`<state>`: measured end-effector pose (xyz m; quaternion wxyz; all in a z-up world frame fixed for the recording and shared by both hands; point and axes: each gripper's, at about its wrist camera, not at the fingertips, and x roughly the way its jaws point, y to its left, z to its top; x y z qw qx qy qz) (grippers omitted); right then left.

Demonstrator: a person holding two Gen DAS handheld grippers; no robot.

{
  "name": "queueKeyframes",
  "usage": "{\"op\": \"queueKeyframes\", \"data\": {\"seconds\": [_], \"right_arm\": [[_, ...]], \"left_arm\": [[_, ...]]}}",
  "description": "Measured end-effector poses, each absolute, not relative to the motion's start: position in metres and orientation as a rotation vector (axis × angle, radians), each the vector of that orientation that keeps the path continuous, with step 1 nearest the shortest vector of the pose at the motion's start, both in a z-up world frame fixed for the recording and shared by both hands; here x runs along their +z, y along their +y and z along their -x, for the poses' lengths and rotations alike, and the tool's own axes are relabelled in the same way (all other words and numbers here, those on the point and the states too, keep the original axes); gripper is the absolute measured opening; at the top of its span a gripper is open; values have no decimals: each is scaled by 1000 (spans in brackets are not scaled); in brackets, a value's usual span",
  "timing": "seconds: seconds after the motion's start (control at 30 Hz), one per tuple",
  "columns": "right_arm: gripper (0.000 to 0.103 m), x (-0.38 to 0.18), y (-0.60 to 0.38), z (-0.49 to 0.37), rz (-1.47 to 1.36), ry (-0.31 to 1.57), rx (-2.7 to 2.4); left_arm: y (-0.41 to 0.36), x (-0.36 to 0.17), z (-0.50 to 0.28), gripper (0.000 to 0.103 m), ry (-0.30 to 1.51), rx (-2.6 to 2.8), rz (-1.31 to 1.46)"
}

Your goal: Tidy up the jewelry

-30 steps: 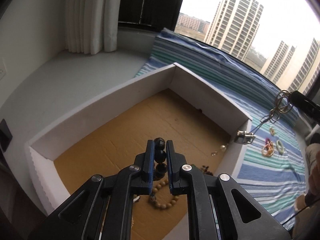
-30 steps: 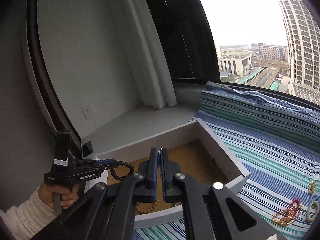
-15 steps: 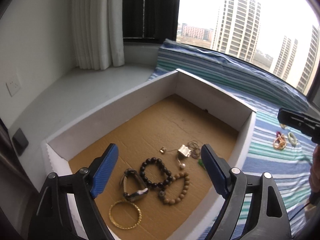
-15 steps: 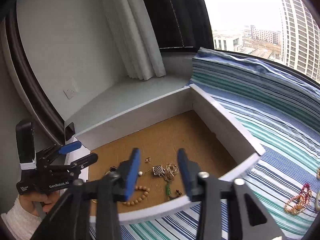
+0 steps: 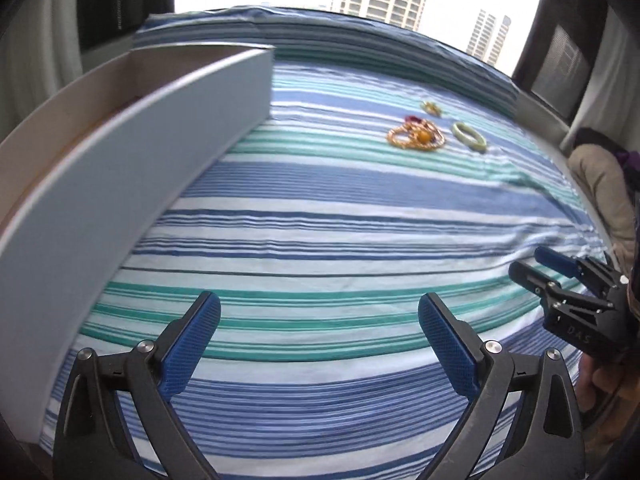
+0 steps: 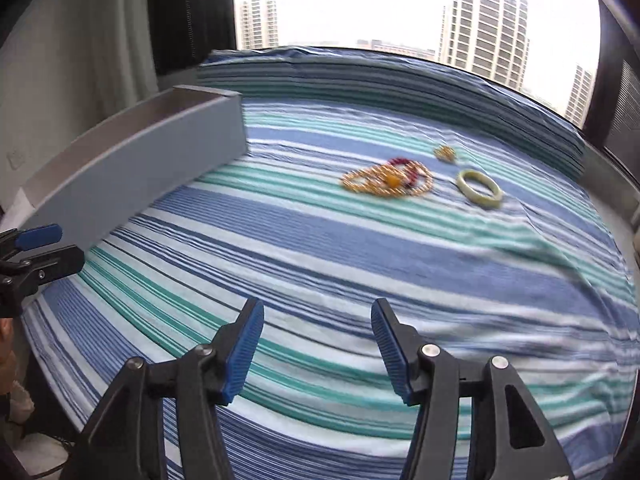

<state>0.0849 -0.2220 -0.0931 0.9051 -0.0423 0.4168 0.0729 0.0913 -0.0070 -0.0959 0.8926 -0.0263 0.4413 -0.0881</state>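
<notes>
A tangle of amber and red bead strings (image 6: pixel 390 180) lies on the striped cloth (image 6: pixel 360 248), with a pale green bangle (image 6: pixel 479 188) to its right and a small gold piece (image 6: pixel 445 153) behind. They also show in the left wrist view: beads (image 5: pixel 416 137), bangle (image 5: pixel 470 136), gold piece (image 5: pixel 431 107). The white box (image 5: pixel 132 152) stands at the left; its inside is hidden. My left gripper (image 5: pixel 318 324) is open and empty over the cloth. My right gripper (image 6: pixel 318 332) is open and empty, well short of the jewelry.
The right gripper shows in the left wrist view at the right edge (image 5: pixel 560 280). The left gripper's fingers (image 6: pixel 36 252) show at the right wrist view's left edge. A window with towers is behind the cloth. A folded ridge of cloth (image 6: pixel 360 68) runs along the back.
Both grippers opened and dropped their pieces into the box: the dark bead bracelet from the left, a chain with a pendant from the right. Both then swung right toward the jewelry on the cloth.
</notes>
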Motion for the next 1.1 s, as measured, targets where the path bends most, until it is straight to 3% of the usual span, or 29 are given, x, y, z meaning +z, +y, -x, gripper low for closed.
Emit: {"op": "queueKeyframes", "data": {"seconds": [0.2, 0.47, 1.1], "right_arm": [[57, -116, -263, -75, 50, 877, 31], [63, -122, -271, -70, 65, 863, -31], [64, -131, -275, -73, 13, 857, -30]], "left_arm": [[-51, -115, -101, 99, 880, -173, -40], [-50, -130, -106, 99, 905, -136, -58], [-54, -134, -111, 103, 930, -141, -73]]}}
